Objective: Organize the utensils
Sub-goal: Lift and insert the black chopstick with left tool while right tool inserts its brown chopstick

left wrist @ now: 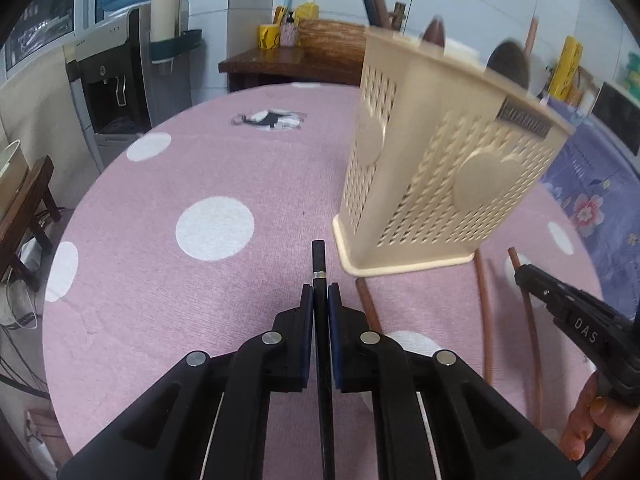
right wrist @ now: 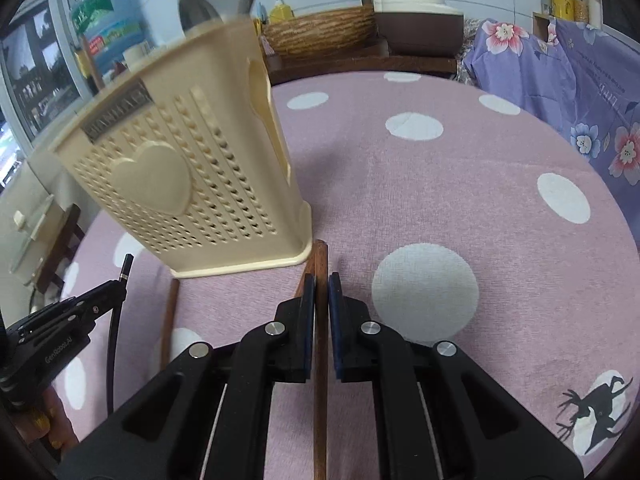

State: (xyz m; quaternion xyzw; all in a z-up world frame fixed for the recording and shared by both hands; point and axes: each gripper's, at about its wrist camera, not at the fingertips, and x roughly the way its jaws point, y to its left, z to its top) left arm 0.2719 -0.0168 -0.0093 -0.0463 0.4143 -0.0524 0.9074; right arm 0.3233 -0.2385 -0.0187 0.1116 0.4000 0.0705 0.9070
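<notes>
Both tools clamped on chopsticks in front of the cream holder

The left tool (left wrist: 320,296) is closed tight on a black chopstick (left wrist: 319,258) with a silver band; the right tool (right wrist: 321,288) is closed on a brown wooden chopstick (right wrist: 320,260). The perforated cream utensil holder (left wrist: 432,160) with heart panels stands on the pink polka-dot cloth (left wrist: 216,184) of the bench, utensil handles poking from its top. More brown chopsticks (left wrist: 486,312) lie just in front of its base.

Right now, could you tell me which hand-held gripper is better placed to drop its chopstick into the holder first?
Probably the left hand-held gripper: its black chopstick tip is free, while the brown chopstick in the right abuts the beige holder base.
</notes>
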